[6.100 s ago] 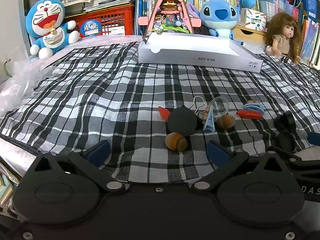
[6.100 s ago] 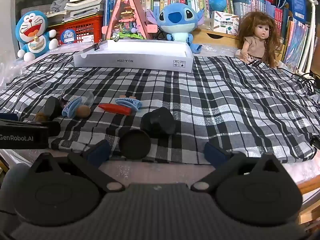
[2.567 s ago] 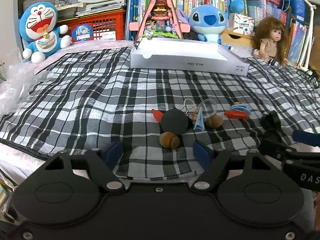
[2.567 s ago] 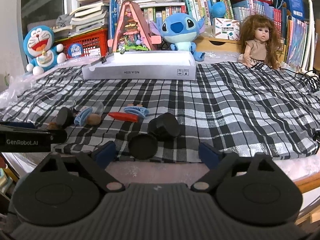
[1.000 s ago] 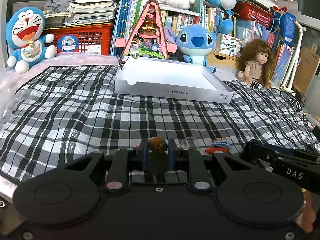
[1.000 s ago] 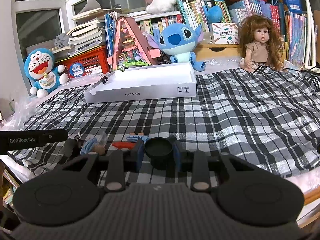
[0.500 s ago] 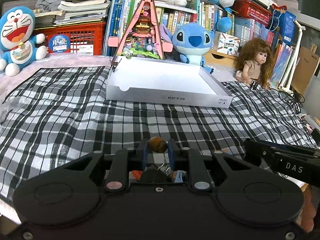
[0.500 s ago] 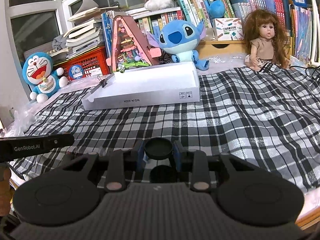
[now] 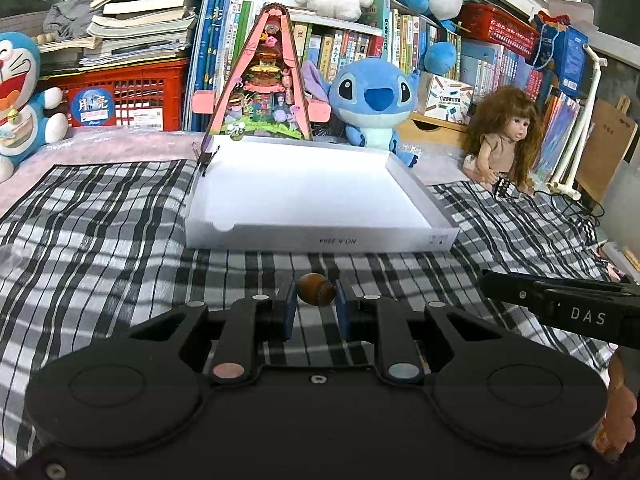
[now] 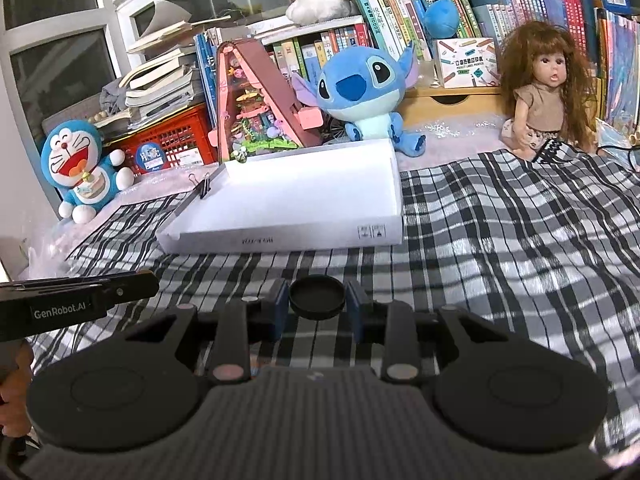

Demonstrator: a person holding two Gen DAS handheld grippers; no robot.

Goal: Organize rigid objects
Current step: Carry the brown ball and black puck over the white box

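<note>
My left gripper (image 9: 316, 300) is shut on a small brown acorn-like nut (image 9: 315, 289) and holds it above the plaid cloth, just short of the white box tray (image 9: 304, 192). My right gripper (image 10: 317, 303) is shut on a round black lid (image 10: 317, 297), also held above the cloth in front of the same white tray (image 10: 296, 200). The tray's inside looks bare. The other small items on the cloth are hidden below both grippers.
A black-and-white plaid cloth (image 9: 100, 216) covers the surface. Behind the tray stand a pink triangular toy house (image 9: 264, 80), a Stitch plush (image 9: 372, 96), a doll (image 9: 504, 136), a Doraemon plush (image 10: 80, 168) and a red crate (image 9: 132, 96). A binder clip (image 10: 202, 186) sits on the tray's left corner.
Both grippers closed on their objects, lifted them off the cloth and have moved forward toward the white tray, which now looks closer in both views.
</note>
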